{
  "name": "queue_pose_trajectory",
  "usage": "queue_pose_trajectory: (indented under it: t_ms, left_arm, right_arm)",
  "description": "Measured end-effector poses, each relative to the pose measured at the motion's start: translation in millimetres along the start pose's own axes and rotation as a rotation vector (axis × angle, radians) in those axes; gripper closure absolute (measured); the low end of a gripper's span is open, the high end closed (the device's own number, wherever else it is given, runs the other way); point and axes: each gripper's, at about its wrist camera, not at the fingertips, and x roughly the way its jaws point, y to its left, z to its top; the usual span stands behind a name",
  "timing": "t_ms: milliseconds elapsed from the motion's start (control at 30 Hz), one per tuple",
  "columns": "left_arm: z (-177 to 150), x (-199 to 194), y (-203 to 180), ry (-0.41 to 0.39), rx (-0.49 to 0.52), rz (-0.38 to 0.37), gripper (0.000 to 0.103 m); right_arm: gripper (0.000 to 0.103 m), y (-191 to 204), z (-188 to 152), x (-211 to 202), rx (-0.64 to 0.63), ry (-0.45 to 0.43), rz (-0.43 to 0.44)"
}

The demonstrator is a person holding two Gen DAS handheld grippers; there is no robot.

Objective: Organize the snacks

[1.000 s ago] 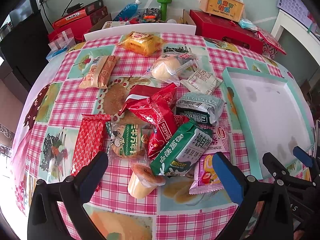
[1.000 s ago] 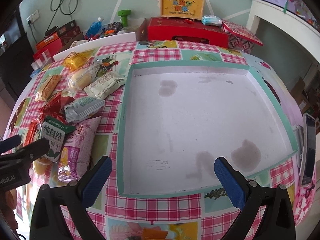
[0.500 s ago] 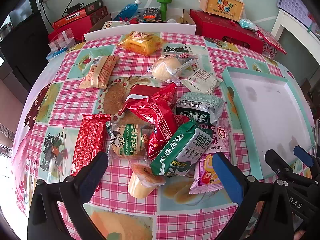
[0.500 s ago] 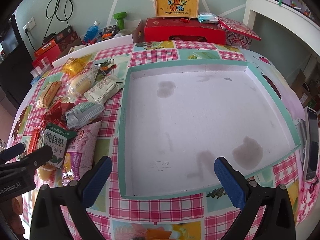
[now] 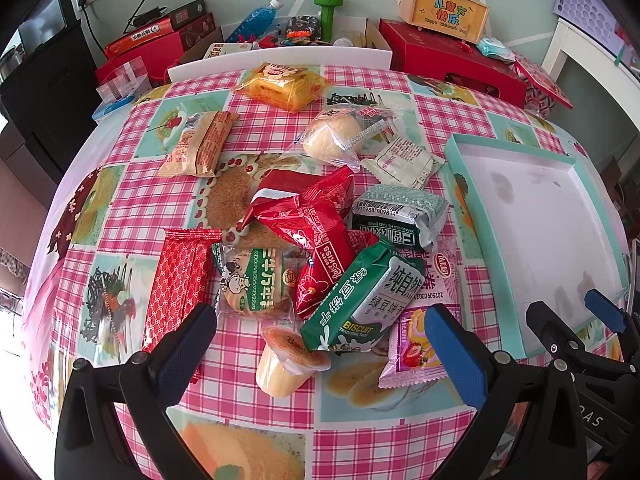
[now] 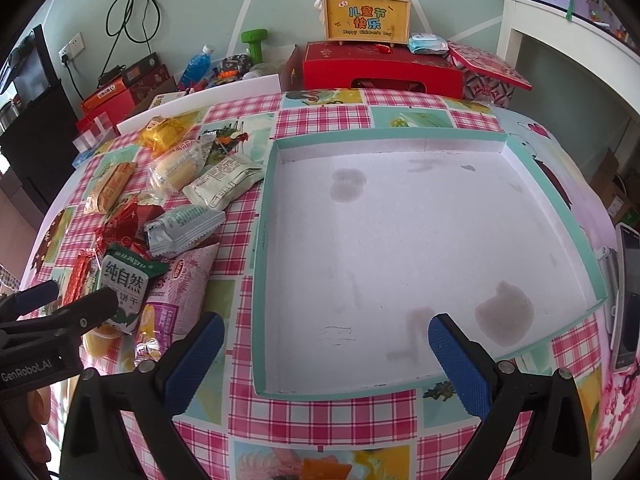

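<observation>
- Checkered surface (image 5: 120, 208) carried a heap of snacks (image 5: 320, 248) beside a teal-rimmed tray (image 6: 264, 264).
- Left claw (image 5: 320, 344) was spread wide, gripping nothing, poised over a green biscuit pack (image 5: 360, 300).
- Right claw (image 6: 324, 344) was likewise released above the tray's near edge.

A pink checked tablecloth (image 5: 120, 208) covers the table. Behind it stand a red gift box (image 6: 380, 70), a yellow handled box (image 6: 367, 18), a green dumbbell (image 5: 328, 10) and a blue bottle (image 5: 256, 20). A phone (image 6: 628, 300) lies at the table's right edge.
</observation>
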Motion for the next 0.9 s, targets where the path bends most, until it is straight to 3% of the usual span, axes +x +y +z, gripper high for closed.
queue_pose_trajectory:
  t_ms: [900]
  left_arm:
    - [0.0,0.0,-0.2,0.0,0.001,-0.001,0.0]
  right_arm:
    - [0.0,4.4,-0.5,1.8,-0.029,-0.004,-0.036]
